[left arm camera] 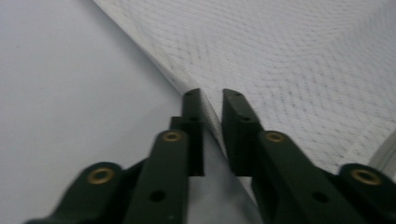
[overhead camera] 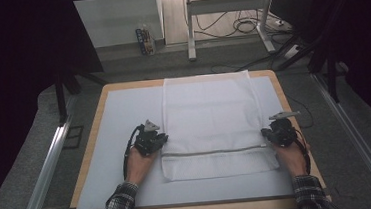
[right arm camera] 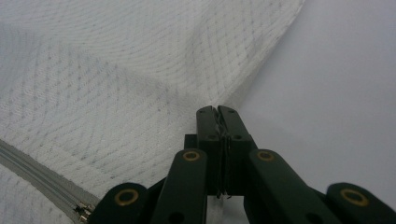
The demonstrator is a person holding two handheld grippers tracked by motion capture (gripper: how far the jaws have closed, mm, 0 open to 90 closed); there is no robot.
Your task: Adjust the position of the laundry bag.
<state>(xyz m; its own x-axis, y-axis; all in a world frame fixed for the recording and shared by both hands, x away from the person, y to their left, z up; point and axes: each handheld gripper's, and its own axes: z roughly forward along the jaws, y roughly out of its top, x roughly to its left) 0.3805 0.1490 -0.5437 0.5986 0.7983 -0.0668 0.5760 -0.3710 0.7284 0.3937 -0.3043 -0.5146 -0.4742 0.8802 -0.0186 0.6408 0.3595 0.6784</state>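
At the mesh bag's (overhead camera: 209, 117) edges — right gripper (right arm camera: 217, 110) clamped, left gripper (left arm camera: 211, 95) gapped.

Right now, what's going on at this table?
A person holds a claw in each hand at opposite side edges of a white mesh zippered laundry bag lying flat on a pale sheet-covered wooden table. The right claw is shut on the bag's edge. The left claw straddles the other edge with its jaws apart, not yet gripping. The bag's zipper runs across near the person.
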